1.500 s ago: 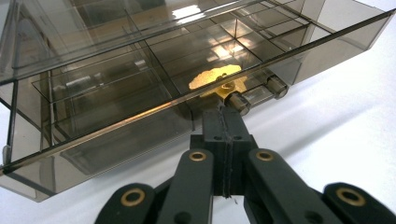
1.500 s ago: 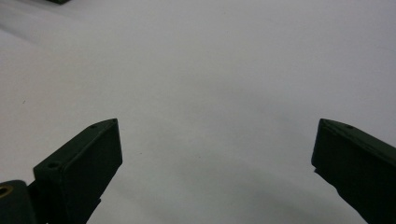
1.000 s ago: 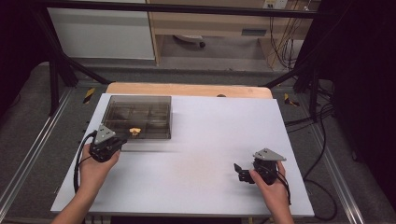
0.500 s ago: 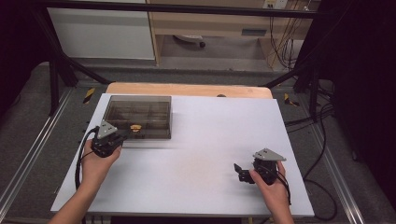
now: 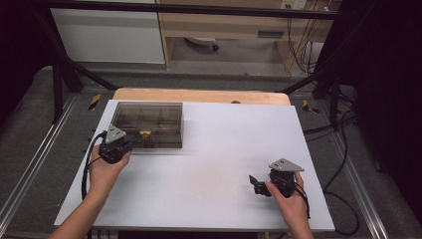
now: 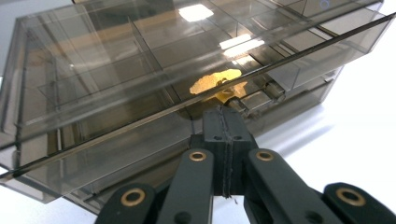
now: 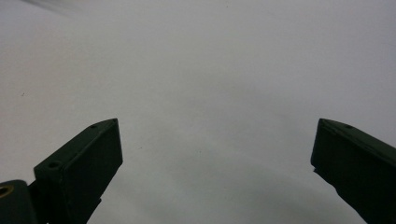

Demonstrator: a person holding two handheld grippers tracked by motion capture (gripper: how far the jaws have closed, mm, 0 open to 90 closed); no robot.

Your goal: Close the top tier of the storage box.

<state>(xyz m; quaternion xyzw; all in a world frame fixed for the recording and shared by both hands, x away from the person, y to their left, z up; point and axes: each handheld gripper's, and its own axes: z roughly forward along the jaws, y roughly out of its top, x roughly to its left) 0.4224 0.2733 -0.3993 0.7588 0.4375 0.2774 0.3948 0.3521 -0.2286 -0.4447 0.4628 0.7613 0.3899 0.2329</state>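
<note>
The left gripper (image 6: 223, 122) — jaws pressed together, holding nothing — noses at the front edge of the smoky compartment box (image 5: 147, 124) at the table's far left; the right gripper (image 7: 215, 163) rests spread wide over bare white tabletop (image 5: 224, 149).

The smoky transparent plastic compartment box (image 6: 140, 84) ran off the left gripper view's edges at nine and twelve o'clock. A small yellow piece (image 6: 215, 81) inside stayed unidentifiable, its lower edge hidden behind the lid's rim.

compartment box (image 5: 148, 123) on table (image 5: 224, 149), far left.
</note>
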